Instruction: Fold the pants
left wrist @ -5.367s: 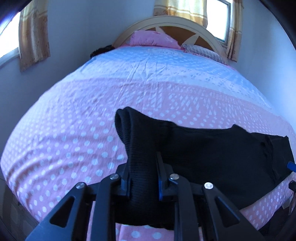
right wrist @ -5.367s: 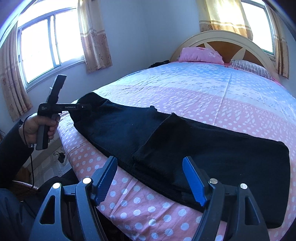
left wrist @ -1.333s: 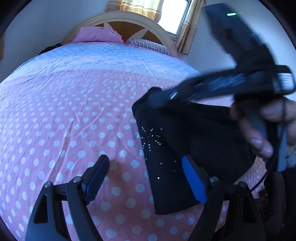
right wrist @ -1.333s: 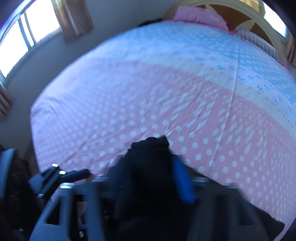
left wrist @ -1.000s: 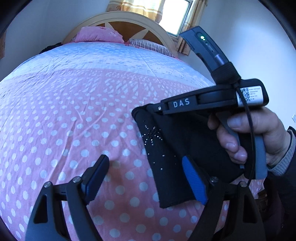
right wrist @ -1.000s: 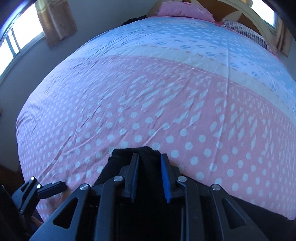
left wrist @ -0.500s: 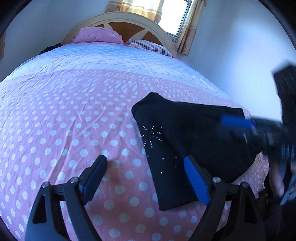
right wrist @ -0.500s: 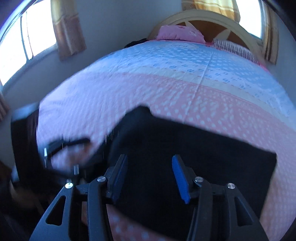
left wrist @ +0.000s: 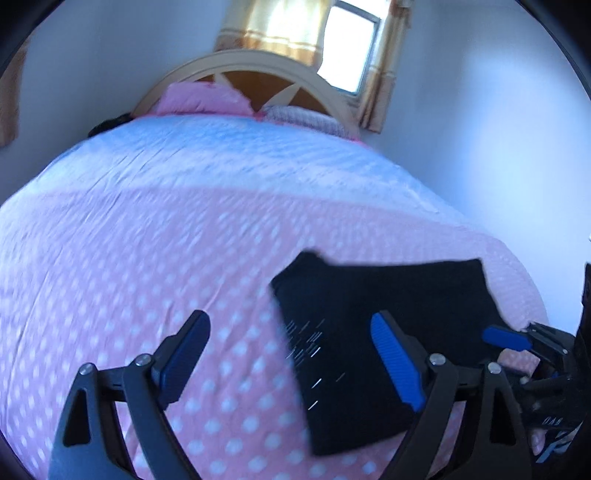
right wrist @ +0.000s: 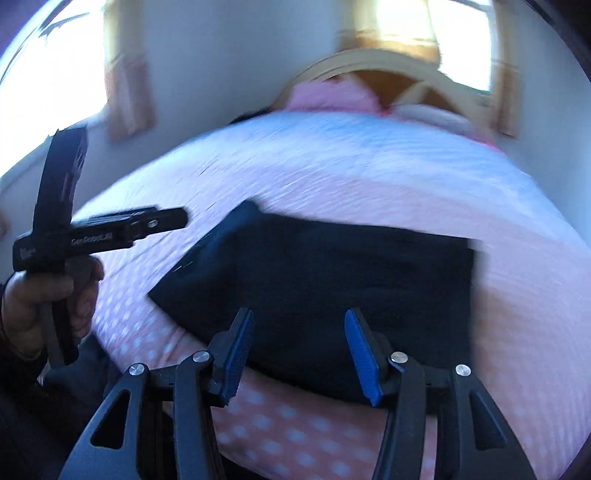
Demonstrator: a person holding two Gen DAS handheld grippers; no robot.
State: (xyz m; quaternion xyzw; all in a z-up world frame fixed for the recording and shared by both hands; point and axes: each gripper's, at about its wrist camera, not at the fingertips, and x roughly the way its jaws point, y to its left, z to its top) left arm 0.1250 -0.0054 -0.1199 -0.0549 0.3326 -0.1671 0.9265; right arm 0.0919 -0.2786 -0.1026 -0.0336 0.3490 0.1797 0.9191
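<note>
The black pants [left wrist: 373, 317] lie folded into a flat rectangle on the pink dotted bedspread [left wrist: 155, 251], near the bed's front edge. Small shiny studs show on their left part. My left gripper [left wrist: 291, 354] hangs open above the bed, its right finger over the pants' left part, holding nothing. In the right wrist view the same pants [right wrist: 325, 266] stretch across the middle, and my right gripper [right wrist: 299, 347] stands open over their near edge, empty. The left gripper [right wrist: 162, 221] shows at the left of that view, held in a hand [right wrist: 44, 295]. Both views are motion-blurred.
A pink pillow [left wrist: 201, 98] and a striped pillow [left wrist: 299, 114] lie against the curved wooden headboard [left wrist: 258, 62]. Curtained windows [left wrist: 347, 33] sit behind the bed, another window [right wrist: 48, 74] at the left. The right gripper's blue pad [left wrist: 506, 338] shows at the left view's right edge.
The right gripper let go of the pants, opened and drew back toward the bed's edge. Both cameras tilted upward and pulled away. The folded pants stay flat on the bed.
</note>
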